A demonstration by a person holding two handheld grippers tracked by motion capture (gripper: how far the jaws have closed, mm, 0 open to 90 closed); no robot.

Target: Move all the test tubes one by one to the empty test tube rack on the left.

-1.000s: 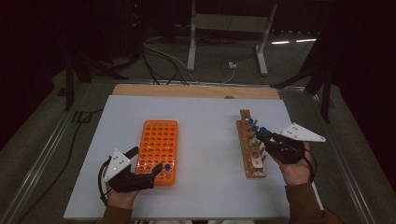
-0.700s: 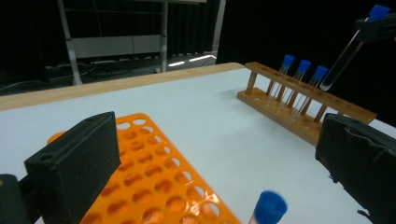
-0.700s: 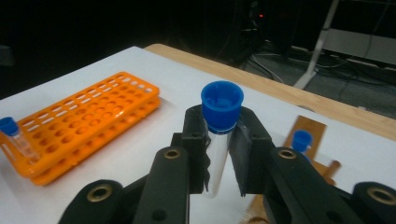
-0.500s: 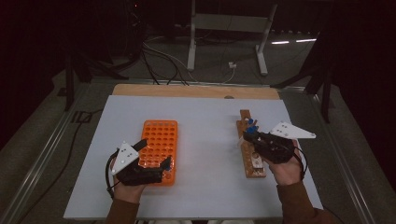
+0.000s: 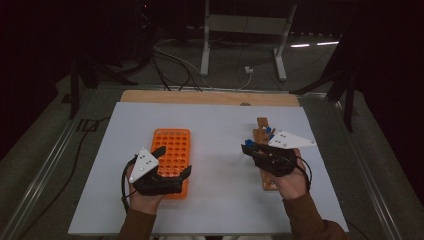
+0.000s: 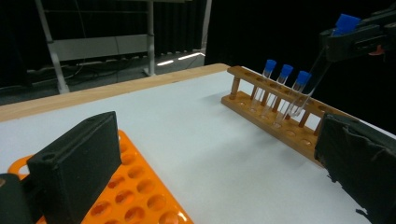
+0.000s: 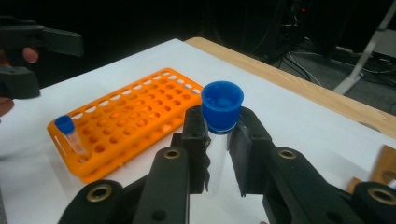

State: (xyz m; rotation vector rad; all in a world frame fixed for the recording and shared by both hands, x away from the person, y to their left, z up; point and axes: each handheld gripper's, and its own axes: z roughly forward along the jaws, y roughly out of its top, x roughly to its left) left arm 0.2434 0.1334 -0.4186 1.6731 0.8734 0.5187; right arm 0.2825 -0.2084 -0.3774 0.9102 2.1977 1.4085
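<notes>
One capped test tube (image 7: 219,126) occupied the right gripper (image 7: 218,140), whose jaws were pressed against the clear wall just beneath the blue cap (image 7: 222,106). We saw the tube carried above the white table (image 5: 220,130), between the wooden rack (image 6: 280,116) and the orange rack (image 5: 172,157), touching neither. In the left gripper view its long axis ran steeply tilted, cap uppermost and toward the holding gripper, rounded bottom slanting down near the three tubes (image 6: 282,91) left standing in the wooden rack. We judged the tube light, rigid and smooth-walled, hence apt to slip or swing under a loose pinch, and likely to crack if squeezed hard; whether it was glass or plastic we could not tell from these frames. The hold just under the cap seemed the sound one, since the cap's rim gives a stop against sliding and leaves the lower length free for a hole. One tube (image 7: 70,135) already stood at a near corner of the orange rack. The left gripper (image 5: 167,165) rested over that rack's near end, jaws spread wide with nothing between them.
</notes>
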